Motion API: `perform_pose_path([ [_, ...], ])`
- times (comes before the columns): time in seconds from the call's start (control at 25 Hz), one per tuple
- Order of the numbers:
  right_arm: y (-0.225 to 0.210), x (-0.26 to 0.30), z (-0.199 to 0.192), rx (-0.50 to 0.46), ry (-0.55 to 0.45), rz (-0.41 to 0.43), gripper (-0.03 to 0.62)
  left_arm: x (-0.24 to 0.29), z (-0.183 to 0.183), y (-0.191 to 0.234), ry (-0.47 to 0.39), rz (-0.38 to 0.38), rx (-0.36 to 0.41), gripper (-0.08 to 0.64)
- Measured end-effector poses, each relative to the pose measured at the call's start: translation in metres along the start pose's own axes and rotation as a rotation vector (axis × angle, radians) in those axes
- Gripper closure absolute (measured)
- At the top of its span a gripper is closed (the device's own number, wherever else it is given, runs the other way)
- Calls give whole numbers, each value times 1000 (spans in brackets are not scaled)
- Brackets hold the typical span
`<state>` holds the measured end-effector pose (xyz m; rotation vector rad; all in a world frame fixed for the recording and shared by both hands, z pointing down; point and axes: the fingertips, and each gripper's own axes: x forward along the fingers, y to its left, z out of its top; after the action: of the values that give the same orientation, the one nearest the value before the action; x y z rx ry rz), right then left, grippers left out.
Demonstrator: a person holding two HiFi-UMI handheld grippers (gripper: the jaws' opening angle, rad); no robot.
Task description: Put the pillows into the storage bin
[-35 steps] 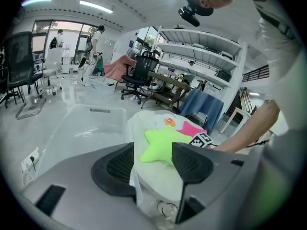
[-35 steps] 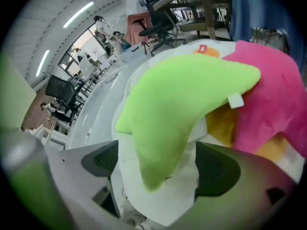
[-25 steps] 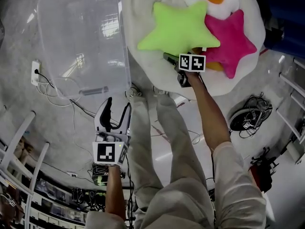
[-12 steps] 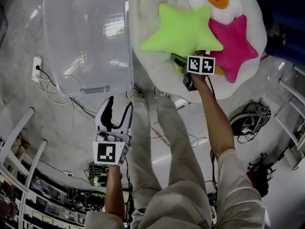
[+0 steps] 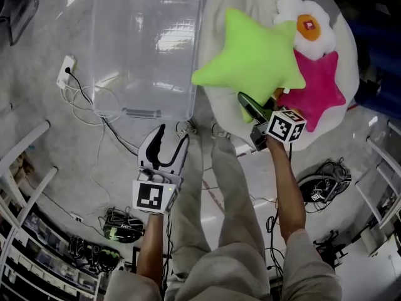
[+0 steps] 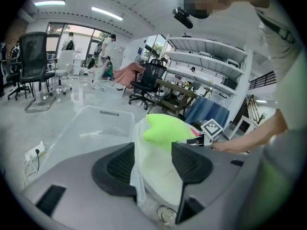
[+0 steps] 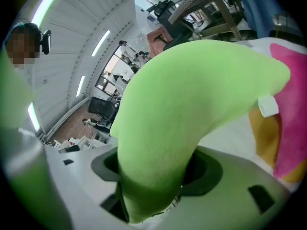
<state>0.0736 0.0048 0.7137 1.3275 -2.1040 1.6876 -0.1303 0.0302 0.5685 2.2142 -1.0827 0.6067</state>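
Right gripper [image 5: 249,105] [image 7: 153,176] has one arm of the green star pillow [image 5: 250,58] [image 7: 192,95] [image 6: 165,128] pinched btwn its jaws, which have just been closing. The plush bulges out on both sides of the pads and fills most of the right gripper view. The star stands over a big white cushion [image 5: 222,17] [image 6: 160,174]. In the head view its upper right arm overlaps the flower pillow [image 5: 306,27] (white petals, orange centre) and its lower right side overlaps the pink star pillow [image 5: 319,89] [image 7: 292,114]. An orange patch [image 7: 261,133] shows under the pink star; can't tell what it is.

Clear plastic bin [image 5: 125,61] [image 6: 96,123] sits on the grey floor [image 5: 56,143] just left of the cushion in the head view. All three pillows are outside it.

Left gripper [image 5: 169,144] [image 6: 151,164] is held beside the person's legs [image 5: 213,187], near the bin's closest wall, jaws apart w/ nothing gripped. Thru the gap, the left gripper view shows the bin's corner, the cushion and the green star beyond.

White power strip [image 5: 66,73] [image 6: 34,152] and loose cables [image 5: 94,115] lie on the floor left of the bin. Black office chair [image 6: 33,56] & shelving [image 6: 211,61] fill the background.
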Motion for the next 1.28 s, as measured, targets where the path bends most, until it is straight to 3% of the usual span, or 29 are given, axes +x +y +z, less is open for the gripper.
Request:
perform_pose_path([
  [0.2,65,42,4,-161,85,104,283,-11,0,10,-33,35,-30,322],
  [0.4,125,112,-28,-294,244,175,282,-24,-7,26,-38,72,-68,324],
  [0.76,179,204,-89,-362,404,178,276,-52,-13,60,-43,138,-114,329],
  [0.8,179,212,-95,-347,418,177,247,-53,-14,61,-41,138,-113,330],
  [0.84,174,221,-101,-329,431,166,179,-52,-14,61,-39,137,-111,330],
  [0.92,160,234,-102,-303,427,123,24,-48,-14,63,-34,131,-108,330],
  [1.12,152,215,-71,-307,287,113,18,-37,-11,60,-33,107,-88,330],
  [1.28,120,177,-54,-312,216,59,18,-26,-8,49,-23,59,-100,331],
])
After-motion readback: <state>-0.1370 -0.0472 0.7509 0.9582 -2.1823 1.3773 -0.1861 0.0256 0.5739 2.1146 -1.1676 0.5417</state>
